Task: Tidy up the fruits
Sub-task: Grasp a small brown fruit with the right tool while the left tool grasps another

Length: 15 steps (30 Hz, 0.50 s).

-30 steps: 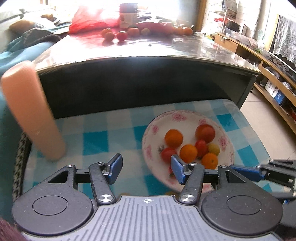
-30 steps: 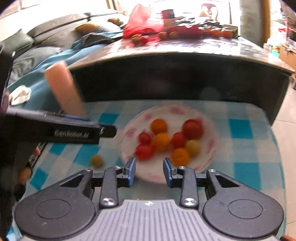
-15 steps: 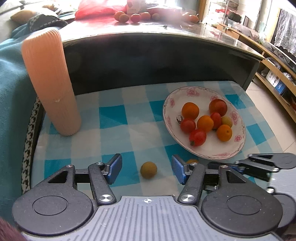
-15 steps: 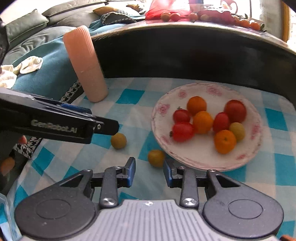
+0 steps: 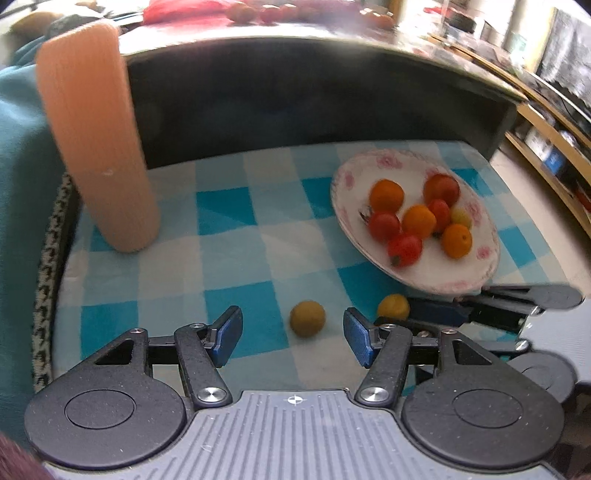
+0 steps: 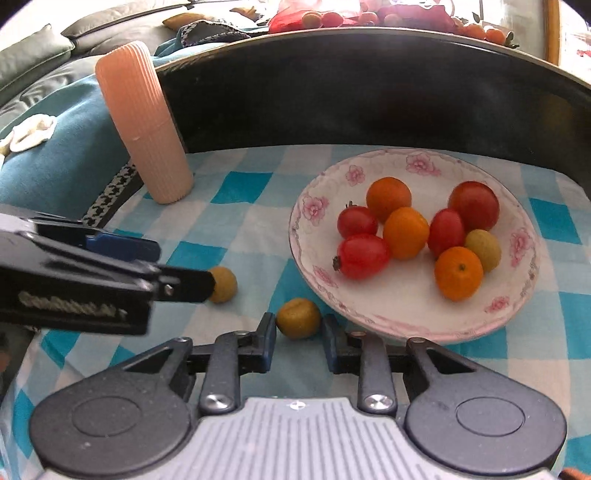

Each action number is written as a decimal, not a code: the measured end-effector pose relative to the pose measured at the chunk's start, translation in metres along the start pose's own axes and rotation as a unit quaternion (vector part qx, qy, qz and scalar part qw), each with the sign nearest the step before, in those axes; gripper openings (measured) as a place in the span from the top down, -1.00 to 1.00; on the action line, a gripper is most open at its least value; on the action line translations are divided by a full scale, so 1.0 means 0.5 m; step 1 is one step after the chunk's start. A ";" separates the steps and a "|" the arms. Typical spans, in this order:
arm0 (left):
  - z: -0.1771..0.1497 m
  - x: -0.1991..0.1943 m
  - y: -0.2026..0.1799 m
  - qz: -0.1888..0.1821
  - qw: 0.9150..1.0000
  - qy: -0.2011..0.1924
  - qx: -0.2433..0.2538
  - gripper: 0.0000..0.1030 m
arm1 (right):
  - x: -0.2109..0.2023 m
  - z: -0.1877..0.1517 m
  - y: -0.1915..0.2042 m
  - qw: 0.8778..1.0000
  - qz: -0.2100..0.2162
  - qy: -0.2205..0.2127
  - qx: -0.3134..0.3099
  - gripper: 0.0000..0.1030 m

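Two loose fruits (image 6: 298,318) left of plate (image 6: 406,325)

upper table fruits (image 5: 269,11) blurred, plate (image 5: 436,288) edge gripper-hidden

Low desk (image 6: 236,192) covered by a blue-and-white checked cloth (image 5: 236,254), set in front of a taller dark table (image 6: 369,92). Resting directly on the cloth: an upright ribbed peach-coloured cylinder (image 6: 144,122) at the far left corner; a white plate (image 6: 406,314) with pink flower rim at the right, holding red, orange and yellow-green fruits; two small yellowish fruits loose on the cloth near the plate's left front edge, one (image 6: 298,318) just beside the rim, the other (image 6: 223,284) further left, apart from it.
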<state>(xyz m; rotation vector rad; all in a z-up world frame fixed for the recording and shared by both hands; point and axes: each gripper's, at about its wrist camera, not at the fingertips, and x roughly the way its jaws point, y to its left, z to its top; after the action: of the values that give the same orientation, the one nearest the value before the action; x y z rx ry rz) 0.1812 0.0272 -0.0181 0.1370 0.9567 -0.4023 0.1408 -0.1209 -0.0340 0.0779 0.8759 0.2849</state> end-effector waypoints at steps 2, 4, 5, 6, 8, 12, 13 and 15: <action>-0.008 0.010 -0.008 -0.005 1.000 0.006 0.015 -0.30 | -0.012 -0.007 -0.001 1.000 -0.001 0.004 -0.006 0.16; -0.013 0.020 -0.014 -0.012 1.000 0.010 0.025 -0.28 | -0.025 -0.018 -0.002 1.000 -0.004 0.012 -0.015 0.16; -0.016 0.024 -0.017 -0.013 0.999 0.010 0.030 -0.27 | -0.033 -0.023 -0.004 1.000 -0.006 0.016 -0.018 0.16; -0.017 0.029 -0.019 -0.014 0.999 0.009 0.034 -0.26 | -0.043 -0.030 -0.007 1.000 -0.009 0.021 -0.019 0.16; -0.018 0.040 -0.019 -0.017 0.999 0.012 0.035 -0.19 | -0.061 -0.041 -0.015 0.999 -0.016 0.031 -0.018 0.16; -0.014 0.060 -0.022 -0.018 0.999 0.003 0.028 -0.11 | -0.112 -0.061 -0.027 0.999 -0.034 0.038 -0.015 0.16; -0.013 0.062 -0.023 -0.018 0.999 0.000 0.028 -0.10 | -0.124 -0.066 -0.031 0.998 -0.039 0.038 -0.013 0.16; -0.014 0.064 -0.023 -0.009 1.000 -0.007 0.025 0.09 | -0.146 -0.076 -0.039 0.998 -0.050 0.039 -0.008 0.16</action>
<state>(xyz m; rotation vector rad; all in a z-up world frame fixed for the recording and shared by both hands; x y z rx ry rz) 0.1877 0.0099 -0.0473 0.1700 0.9351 -0.4432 0.0717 -0.1616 -0.0076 0.0076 0.9509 0.2019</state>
